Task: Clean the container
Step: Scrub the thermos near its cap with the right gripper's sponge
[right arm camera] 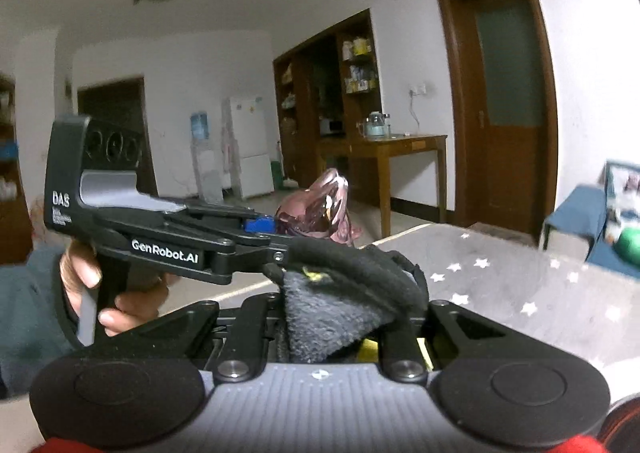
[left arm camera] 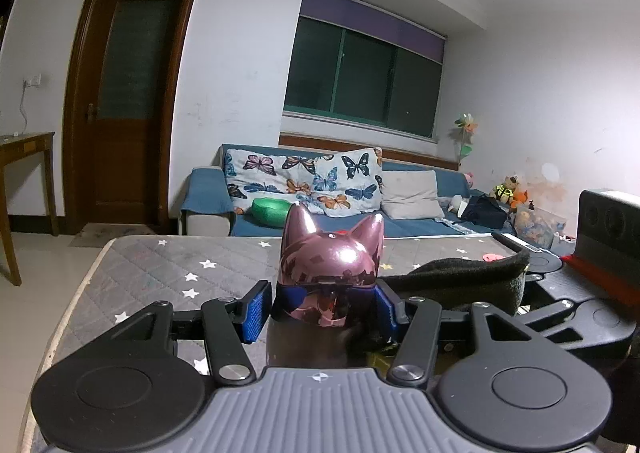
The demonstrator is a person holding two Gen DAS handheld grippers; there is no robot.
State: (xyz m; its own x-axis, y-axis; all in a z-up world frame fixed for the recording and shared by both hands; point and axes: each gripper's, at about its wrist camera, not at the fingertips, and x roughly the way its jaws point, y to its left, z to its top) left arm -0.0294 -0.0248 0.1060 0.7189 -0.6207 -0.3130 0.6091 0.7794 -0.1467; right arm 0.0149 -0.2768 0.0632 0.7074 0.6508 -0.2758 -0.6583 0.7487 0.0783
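The left gripper [left arm camera: 322,305] has its two blue ribbed fingers [left arm camera: 253,311] clamped on the neck of the container [left arm camera: 330,265] — a glossy, mirror-like pink metal bottle with a cat-head lid, two pointy ears on top and a darker matte body below. It's held upright over the near edge of a grey quilted mattress [left arm camera: 168,273] dotted with white stars. The right gripper [right arm camera: 340,317] sits just right of it, fingers pinched on one fuzzy dark grey cloth [right arm camera: 320,317] with a thick black hem — soft, towel-like pile. From the right wrist view you can see a hand [right arm camera: 116,293] wrapped around the left gripper's black plastic handle. Far back there's a blue sofa [left arm camera: 404,229] with one butterfly-print cover [left arm camera: 308,181] and one plain grey cushion [left arm camera: 412,193].
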